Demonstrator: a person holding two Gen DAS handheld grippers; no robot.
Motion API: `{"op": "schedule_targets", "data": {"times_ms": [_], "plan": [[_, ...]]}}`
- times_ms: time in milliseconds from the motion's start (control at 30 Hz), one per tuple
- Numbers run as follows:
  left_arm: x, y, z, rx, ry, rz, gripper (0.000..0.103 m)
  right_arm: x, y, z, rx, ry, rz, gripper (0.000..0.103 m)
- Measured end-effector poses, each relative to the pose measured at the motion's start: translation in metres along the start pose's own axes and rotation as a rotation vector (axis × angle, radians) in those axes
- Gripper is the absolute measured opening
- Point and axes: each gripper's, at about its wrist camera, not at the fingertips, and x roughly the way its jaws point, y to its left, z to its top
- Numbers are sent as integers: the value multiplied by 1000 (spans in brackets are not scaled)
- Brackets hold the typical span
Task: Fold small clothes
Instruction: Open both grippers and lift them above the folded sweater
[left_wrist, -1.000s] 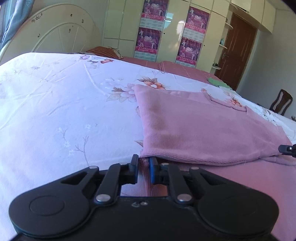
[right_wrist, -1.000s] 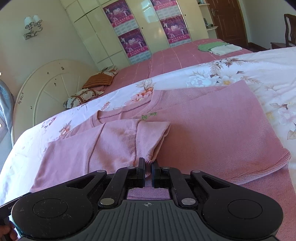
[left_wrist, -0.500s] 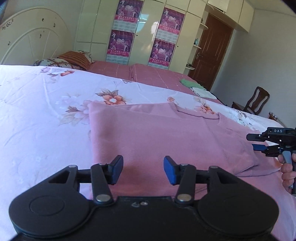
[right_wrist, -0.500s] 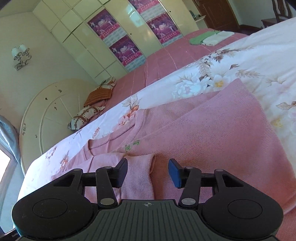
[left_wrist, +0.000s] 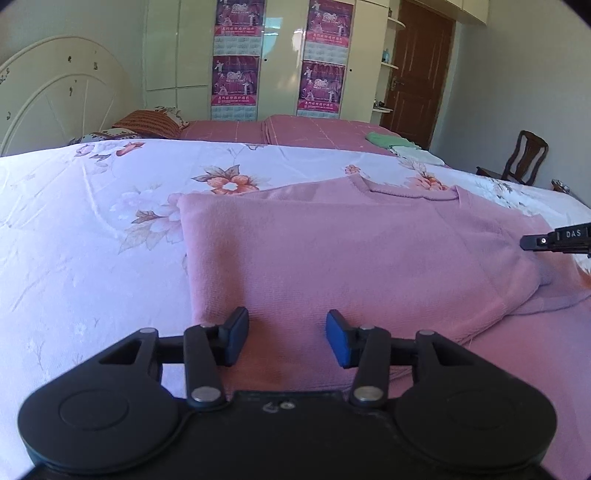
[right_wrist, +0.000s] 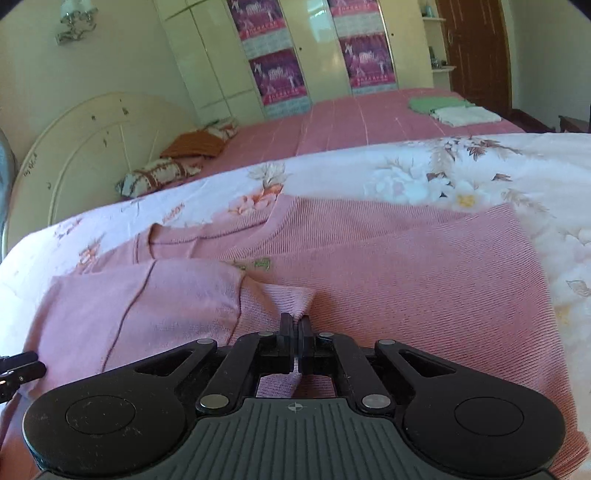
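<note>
We see the flowered bed sheet (left_wrist: 92, 229) under everything, and on it lies the pink knitted sweater (left_wrist: 351, 251), spread flat and already folded once, in the middle of the left wrist view and reaching toward 3 o'clock. We judge it light, soft and limp: it will sag wherever it is not held, and the knit can stretch if we pull hard, but it is not slippery and not fragile. Its neckline (left_wrist: 410, 192) is at the far side, toward 12 o'clock, so the garment points away from us, with its hem on the near side; as it lies now, the folded shape looks longer from 9 to 3 o'clock than from near to far. In the right wrist view the folded-in part with the sleeve (right_wrist: 147, 295) covers the side toward 9 o'clock. The best places to take hold, we think, are the near corners and the doubled edges, where the cloth is thicker. Our left gripper (left_wrist: 287, 338) stands spread over the near left corner, the cloth below it and not pinched. Our right gripper (right_wrist: 295, 332) has just been closing and now pinches a small bunch of the sleeve end (right_wrist: 291, 299), its pads pressed together on the knit.
</note>
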Motion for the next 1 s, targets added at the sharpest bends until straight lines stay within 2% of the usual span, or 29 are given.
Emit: {"op": "schedule_targets", "data": {"times_ms": [100, 167, 267, 333, 367, 400, 567, 600, 700, 800, 867, 900, 933, 1000], "plan": [[-9, -15, 10, -3, -61, -17, 57, -24, 1, 3, 4, -74, -10, 0], [-3, -33, 13, 8, -61, -61, 58, -33, 13, 4, -39, -85, 14, 0], [11, -63, 10, 48, -37, -84, 58, -31, 38, -4, -143, -61, 52, 0], [24, -73, 3, 57, 4, -77, 59, -24, 48, -16, -195, -28, 43, 0], [26, -74, -1, 59, 1, -69, 59, -17, 49, -21, -214, 1, 21, 0], [26, -74, -3, 63, -7, -69, 60, -11, 49, -26, -225, 23, -7, 0], [7, -71, 1, 53, -31, -61, 59, -19, 41, -22, -198, 12, -11, 1], [4, -73, 2, 52, -38, -64, 59, -24, 40, -21, -203, -1, -8, 6], [3, -83, 3, 63, -37, -78, 59, -35, 44, -23, -211, -48, 13, 48], [10, -92, -1, 82, -16, -70, 59, -38, 52, -26, -233, -58, 62, 48], [18, -95, -7, 91, 20, -64, 60, -33, 56, -30, -257, -41, 66, 46], [19, -96, -9, 103, 17, -58, 60, -27, 56, -32, -267, -13, 70, 39], [17, -96, -9, 108, 11, -56, 60, -19, 56, -34, -276, 31, 61, 38], [16, -95, -4, 98, -4, -60, 60, -18, 53, -35, -285, 23, 67, 38]]}}
